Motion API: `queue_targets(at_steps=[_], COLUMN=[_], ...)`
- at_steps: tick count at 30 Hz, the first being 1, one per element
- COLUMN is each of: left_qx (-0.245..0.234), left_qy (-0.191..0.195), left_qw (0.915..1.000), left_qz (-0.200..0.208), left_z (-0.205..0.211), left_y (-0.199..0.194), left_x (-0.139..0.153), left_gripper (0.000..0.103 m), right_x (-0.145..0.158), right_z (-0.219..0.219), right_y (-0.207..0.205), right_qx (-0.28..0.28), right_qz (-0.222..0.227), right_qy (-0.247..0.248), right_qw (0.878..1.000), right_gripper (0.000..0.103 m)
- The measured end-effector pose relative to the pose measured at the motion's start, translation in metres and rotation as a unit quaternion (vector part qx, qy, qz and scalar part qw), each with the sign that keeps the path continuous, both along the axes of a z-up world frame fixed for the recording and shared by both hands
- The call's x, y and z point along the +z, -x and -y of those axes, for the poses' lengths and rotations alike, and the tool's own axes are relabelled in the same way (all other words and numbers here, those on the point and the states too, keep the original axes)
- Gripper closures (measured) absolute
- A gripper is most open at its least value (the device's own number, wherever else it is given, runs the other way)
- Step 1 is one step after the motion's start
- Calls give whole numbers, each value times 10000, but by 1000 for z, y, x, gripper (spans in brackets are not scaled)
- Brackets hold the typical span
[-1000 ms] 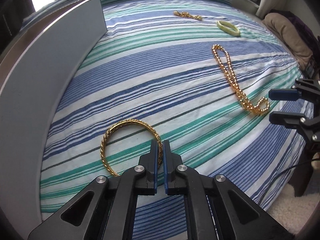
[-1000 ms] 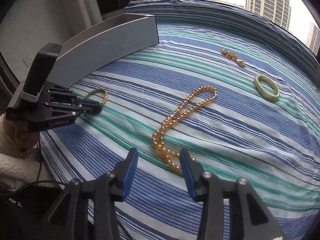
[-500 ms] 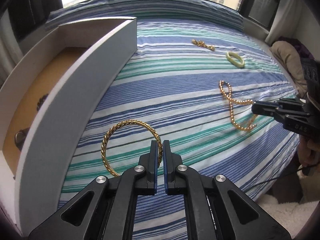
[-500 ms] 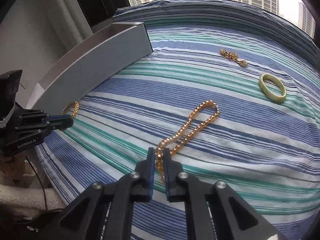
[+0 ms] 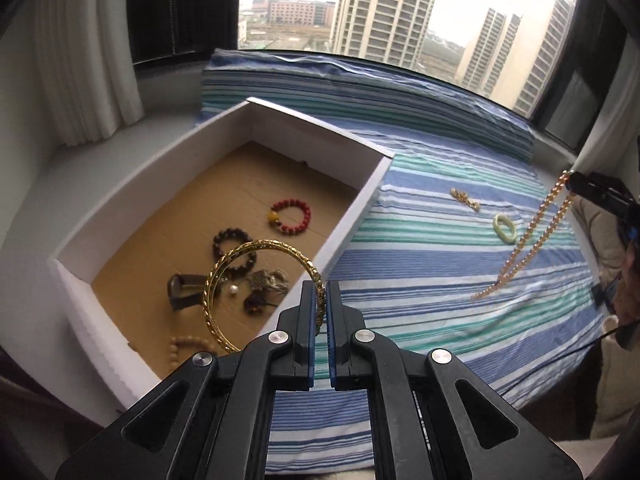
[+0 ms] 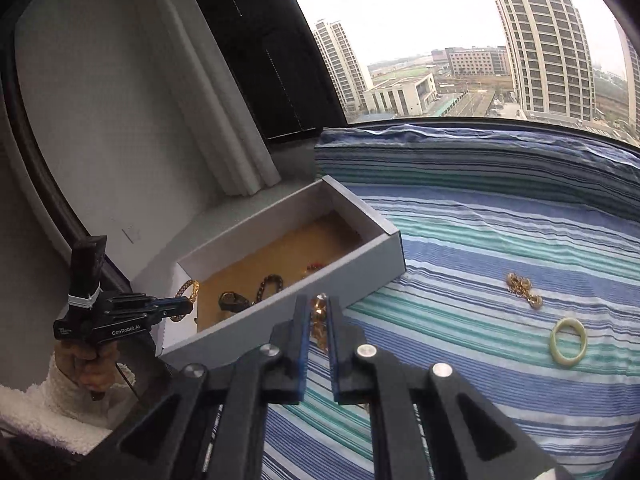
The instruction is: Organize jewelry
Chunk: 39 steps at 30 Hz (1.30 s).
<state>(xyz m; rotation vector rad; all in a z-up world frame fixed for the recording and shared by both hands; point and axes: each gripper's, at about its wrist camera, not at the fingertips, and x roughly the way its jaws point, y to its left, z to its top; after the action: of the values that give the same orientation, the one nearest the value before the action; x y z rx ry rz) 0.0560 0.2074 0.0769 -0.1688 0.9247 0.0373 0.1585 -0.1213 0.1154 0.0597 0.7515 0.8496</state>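
Note:
My left gripper [image 5: 319, 289] is shut on a gold bangle [image 5: 256, 248] and holds it in the air over the near end of the white box [image 5: 360, 204]. My right gripper [image 6: 319, 305] is shut on a gold bead necklace [image 6: 319, 322]. In the left wrist view that necklace [image 5: 532, 240] hangs from the right gripper [image 5: 576, 184], its lower end close to the striped bedspread [image 5: 420, 264]. The right wrist view shows the left gripper [image 6: 188, 305] with the bangle [image 6: 187, 290] beside the box [image 6: 360, 264].
A green ring bangle [image 5: 505, 229] and a short gold chain [image 5: 465, 199] lie on the bedspread beyond. The box holds a red bead bracelet [image 5: 291, 216], a dark bead bracelet [image 5: 234, 250], a watch [image 5: 182, 292] and other pieces. A window and curtain [image 5: 88, 72] stand behind.
The right gripper shut on the necklace and raised it off the bed. The left gripper lifted the bangle from the bedspread and carried it up over the box.

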Motion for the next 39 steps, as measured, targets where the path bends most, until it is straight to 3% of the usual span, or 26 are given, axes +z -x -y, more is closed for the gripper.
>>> queue_targets(at_steps=[6, 11, 16, 23, 29, 30, 31, 32, 34, 36, 37, 38, 39], left_qx=[727, 1184, 1468, 1730, 2033, 2101, 2151, 2183, 2219, 2170, 2132, 2079, 1999], left_qy=[-118, -212, -198, -189, -235, -190, -118, -52, -77, -223, -241, -202, -144], left_qw=[9971, 9919, 9869, 9801, 9734, 9718, 9704, 9696, 9706, 9731, 9745, 9764, 9787], left_qz=[-208, -412, -638, -952, -1030, -1050, -1095, -1101, -933, -745, -658, -556, -448], left_z=[-73, -119, -147, -166, -177, -180, -182, -183, -181, -173, -169, -163, -154], left_y=[-21, -44, -67, -95, -112, -113, -113, -112, -104, -96, -93, -88, -82], left_x=[7, -14, -48, -87, -111, -114, -117, -117, -109, -96, -89, -83, -76], left_gripper=[101, 100, 100, 100, 97, 94, 80, 59, 38, 34, 32, 29, 27], right_x=[56, 68, 50, -5, -47, -51, -56, -57, -54, -42, -36, -30, -26], right_z=[-64, -133, -203, -295, -338, -340, -342, -341, -335, -323, -316, -306, -295], right_y=[-36, -69, -99, -139, -142, -141, -141, -141, -137, -127, -122, -116, -110], right_qx=[291, 554, 666, 766, 746, 729, 716, 681, 653, 723, 730, 713, 655], right_qz=[268, 64, 46, 57, 201, 186, 114, 31, 12, 157, 246, 339, 400], right_qy=[-369, -501, -263, 312, 744, 768, 795, 810, 746, 672, 654, 642, 650], right_qw=[9985, 9972, 9974, 9966, 9942, 9942, 9942, 9944, 9951, 9950, 9949, 9948, 9949], right_gripper=[95, 95, 95, 95, 93, 93, 85, 71, 68, 67, 62, 48, 41])
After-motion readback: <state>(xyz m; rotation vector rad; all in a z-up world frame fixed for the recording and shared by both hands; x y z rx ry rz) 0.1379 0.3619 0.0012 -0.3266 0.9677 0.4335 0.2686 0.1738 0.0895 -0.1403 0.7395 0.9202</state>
